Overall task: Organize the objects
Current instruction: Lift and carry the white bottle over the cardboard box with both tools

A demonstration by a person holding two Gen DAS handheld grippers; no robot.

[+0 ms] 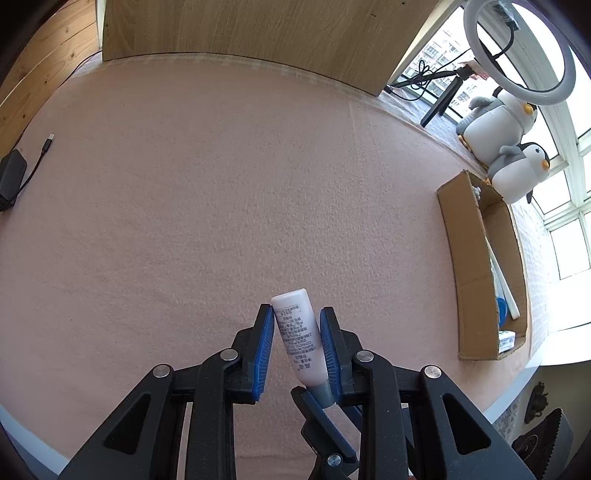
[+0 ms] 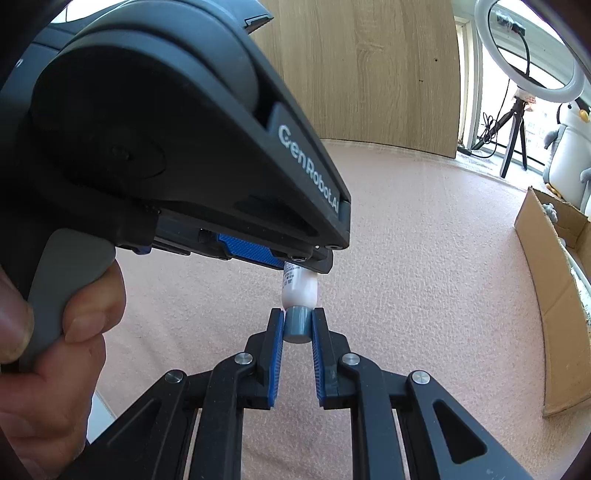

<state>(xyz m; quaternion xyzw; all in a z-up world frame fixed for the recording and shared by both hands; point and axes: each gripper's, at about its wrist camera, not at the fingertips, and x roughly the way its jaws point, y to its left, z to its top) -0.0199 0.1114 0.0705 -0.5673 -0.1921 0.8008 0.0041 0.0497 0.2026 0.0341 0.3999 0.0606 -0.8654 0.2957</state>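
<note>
A small white tube (image 1: 297, 332) with printed text and a grey cap (image 1: 324, 393) is held in the air over the pink tablecloth (image 1: 221, 184). My left gripper (image 1: 295, 310) is shut on the tube's body between its blue pads. In the right wrist view my right gripper (image 2: 297, 314) is shut on the grey cap (image 2: 298, 325), just below the tube's white shoulder (image 2: 300, 290). The left gripper (image 2: 299, 268) reaches in from the upper left, and a hand (image 2: 74, 314) grips its grey handle. One right-gripper finger (image 1: 321, 424) shows at the cap in the left view.
An open cardboard box (image 1: 480, 266) with several items inside lies at the table's right edge, also seen as the box (image 2: 554, 295). Two penguin plush toys (image 1: 517, 170) and a ring light (image 1: 517, 48) stand behind it. A wooden panel (image 1: 240, 29) backs the table. A black device with cable (image 1: 11, 177) lies far left.
</note>
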